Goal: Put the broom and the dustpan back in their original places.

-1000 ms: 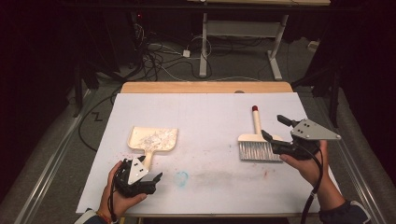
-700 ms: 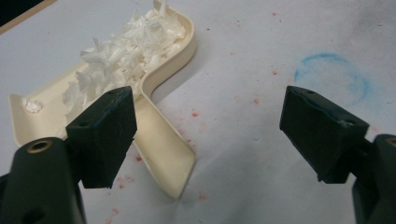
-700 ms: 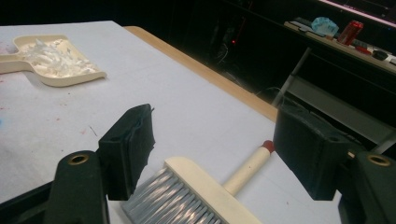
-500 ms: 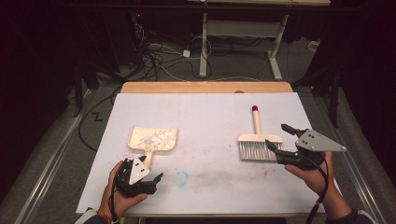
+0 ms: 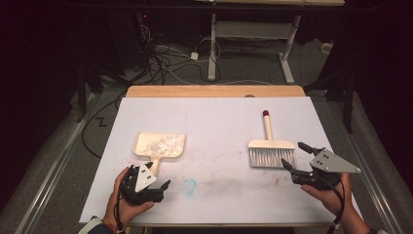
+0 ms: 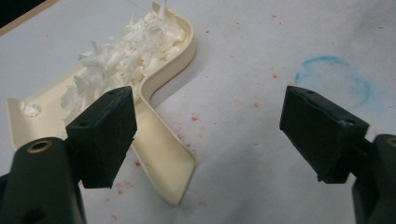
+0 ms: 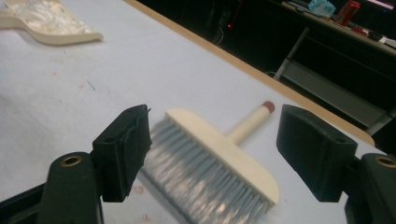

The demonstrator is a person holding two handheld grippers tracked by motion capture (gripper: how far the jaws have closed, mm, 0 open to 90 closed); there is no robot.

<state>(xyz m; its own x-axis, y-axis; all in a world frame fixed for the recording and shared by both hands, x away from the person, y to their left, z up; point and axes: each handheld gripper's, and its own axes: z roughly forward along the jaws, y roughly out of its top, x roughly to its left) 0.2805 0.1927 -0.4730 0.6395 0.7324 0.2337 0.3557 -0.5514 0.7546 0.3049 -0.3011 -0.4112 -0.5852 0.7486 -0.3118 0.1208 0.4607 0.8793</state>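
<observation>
Dustpan (image 5: 159, 146) and brush (image 5: 271, 152) both lie flat on the white table cover (image 5: 214, 122), and we hold neither one. Nearest us, our left gripper (image 5: 157, 187) sits low at the front edge with its jaws spread wide and empty; in the left gripper view the dustpan's handle (image 6: 163, 163) runs just beside the left-hand jaw, and the pan is heaped with white shreds (image 6: 126, 51). A faint blue ring (image 5: 189, 185) marks the cover just to its right. Our right gripper (image 5: 292, 157) hangs just beside the bristle end of the brush, jaws likewise parted with nothing between them. Farther off, the brush handle points away from us, ending in a red tip (image 5: 266, 113). We judge the sweeping done, since the shreds sit in the pan. Next we would likely close the left jaws squarely on the dustpan handle and lift it level, so nothing spills.
</observation>
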